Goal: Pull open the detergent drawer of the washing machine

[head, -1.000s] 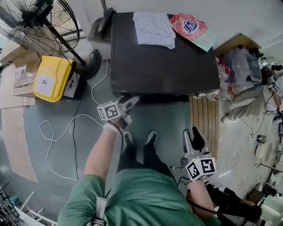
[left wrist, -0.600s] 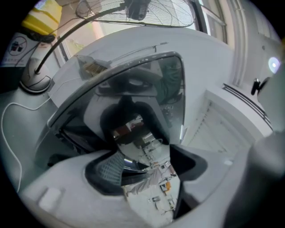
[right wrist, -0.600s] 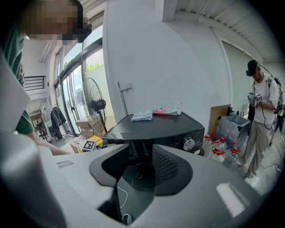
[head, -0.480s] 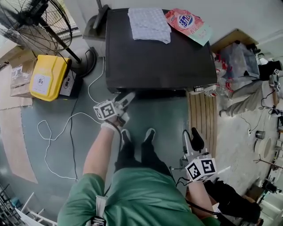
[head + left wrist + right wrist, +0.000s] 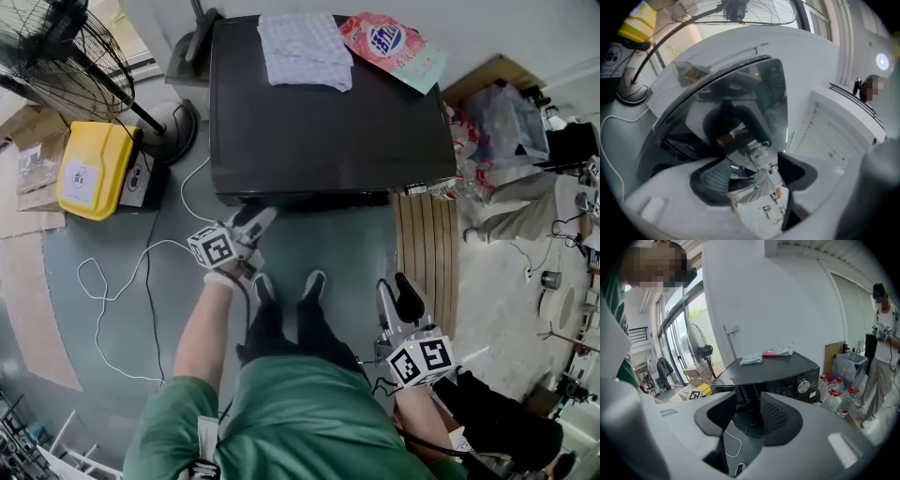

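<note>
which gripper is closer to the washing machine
Left. The left gripper is at the front of the washing machine, near its left corner; the right gripper sits back by the person's side, clear of it.

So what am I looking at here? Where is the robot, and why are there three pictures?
There is no robot: a person in a green shirt holds a two-jaw gripper in each hand. One picture comes from a camera on the person's head, looking down; the other two come from cameras riding on the grippers. The left gripper is up at the front of the black washing machine, jaws apart, clamping nothing. The right gripper hangs back, open and empty. On the machine's top lie a cloth and a pink pouch.
</note>
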`<move>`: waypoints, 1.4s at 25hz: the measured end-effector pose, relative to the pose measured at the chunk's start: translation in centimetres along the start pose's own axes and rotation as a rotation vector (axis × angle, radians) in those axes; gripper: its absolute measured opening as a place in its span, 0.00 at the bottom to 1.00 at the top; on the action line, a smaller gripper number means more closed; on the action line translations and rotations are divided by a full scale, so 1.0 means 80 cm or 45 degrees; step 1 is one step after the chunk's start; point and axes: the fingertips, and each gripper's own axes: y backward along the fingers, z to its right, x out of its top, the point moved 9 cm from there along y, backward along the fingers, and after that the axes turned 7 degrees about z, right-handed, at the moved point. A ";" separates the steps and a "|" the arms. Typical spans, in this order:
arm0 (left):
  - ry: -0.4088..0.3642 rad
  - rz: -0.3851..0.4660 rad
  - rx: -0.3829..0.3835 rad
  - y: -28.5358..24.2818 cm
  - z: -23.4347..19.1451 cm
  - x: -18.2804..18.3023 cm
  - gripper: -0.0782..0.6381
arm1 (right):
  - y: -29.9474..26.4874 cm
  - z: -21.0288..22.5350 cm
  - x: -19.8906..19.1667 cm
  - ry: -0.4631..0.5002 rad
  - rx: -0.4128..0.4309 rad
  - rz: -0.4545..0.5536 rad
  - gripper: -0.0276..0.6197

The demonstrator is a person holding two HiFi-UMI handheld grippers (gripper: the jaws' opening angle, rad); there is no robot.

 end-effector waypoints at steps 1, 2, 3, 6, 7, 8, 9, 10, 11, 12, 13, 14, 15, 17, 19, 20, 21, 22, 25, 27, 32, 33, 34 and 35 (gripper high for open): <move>0.009 0.008 0.002 -0.001 -0.001 0.000 0.53 | -0.003 0.002 0.000 -0.008 0.001 -0.001 0.28; 0.013 0.014 0.011 -0.001 -0.002 0.000 0.53 | -0.006 0.004 0.002 -0.012 0.001 0.000 0.28; 0.010 0.017 0.027 -0.001 -0.003 0.001 0.52 | -0.009 0.006 0.004 -0.012 0.003 0.002 0.28; -0.025 0.013 0.076 -0.004 -0.005 0.003 0.50 | -0.018 0.011 0.012 -0.012 0.009 0.009 0.28; -0.029 0.013 0.083 -0.006 -0.005 0.004 0.51 | -0.020 0.014 0.014 -0.015 0.011 0.012 0.28; -0.030 0.014 0.086 -0.007 -0.005 0.005 0.51 | -0.023 0.015 0.015 -0.018 0.013 0.014 0.28; -0.028 0.014 0.088 -0.008 -0.005 0.005 0.52 | -0.025 0.017 0.016 -0.021 0.016 0.014 0.28; -0.024 0.015 0.088 -0.008 -0.005 0.005 0.52 | -0.027 0.017 0.016 -0.023 0.019 0.012 0.28; -0.020 0.015 0.088 -0.008 -0.005 0.005 0.52 | -0.028 0.018 0.016 -0.026 0.022 0.009 0.28; -0.016 0.013 0.088 -0.008 -0.005 0.005 0.52 | -0.029 0.017 0.015 -0.031 0.025 0.004 0.28; -0.015 0.011 0.090 -0.008 -0.004 0.005 0.52 | -0.030 0.017 0.014 -0.037 0.029 0.000 0.28; -0.015 0.009 0.090 -0.008 -0.004 0.005 0.52 | -0.030 0.016 0.014 -0.043 0.034 -0.003 0.28; -0.013 0.008 0.088 -0.009 -0.004 0.006 0.52 | -0.031 0.015 0.014 -0.047 0.040 -0.005 0.28; -0.006 0.006 0.076 -0.009 -0.006 0.006 0.51 | -0.031 0.012 0.012 -0.046 0.048 -0.011 0.28; 0.003 0.001 0.064 -0.007 -0.006 0.007 0.50 | -0.028 0.010 0.010 -0.042 0.056 -0.008 0.28; 0.010 0.001 0.058 -0.006 -0.006 0.007 0.50 | -0.026 0.009 0.009 -0.044 0.057 -0.007 0.28; 0.023 0.009 0.049 -0.005 -0.005 0.006 0.50 | -0.023 0.007 0.007 -0.046 0.058 -0.006 0.28; 0.043 0.025 0.038 -0.003 -0.004 0.005 0.51 | -0.020 0.005 0.006 -0.049 0.059 -0.006 0.28; 0.081 0.075 0.038 0.003 -0.004 0.001 0.49 | -0.012 -0.003 0.002 -0.046 0.071 -0.003 0.28; 0.070 0.087 0.063 0.006 -0.004 -0.002 0.48 | -0.004 -0.005 0.000 -0.042 0.078 -0.006 0.28; -0.102 -0.035 -0.085 0.023 0.047 -0.028 0.14 | 0.010 -0.002 -0.008 -0.082 0.078 -0.023 0.28; -0.157 -0.085 -0.155 0.021 0.073 -0.038 0.12 | 0.009 -0.001 -0.010 -0.099 0.086 -0.022 0.28; -0.176 -0.113 -0.193 0.016 0.093 -0.046 0.24 | 0.007 0.000 -0.011 -0.121 0.091 -0.022 0.28; -0.154 -0.118 -0.202 0.010 0.103 -0.052 0.38 | 0.005 0.000 -0.012 -0.144 0.095 -0.024 0.28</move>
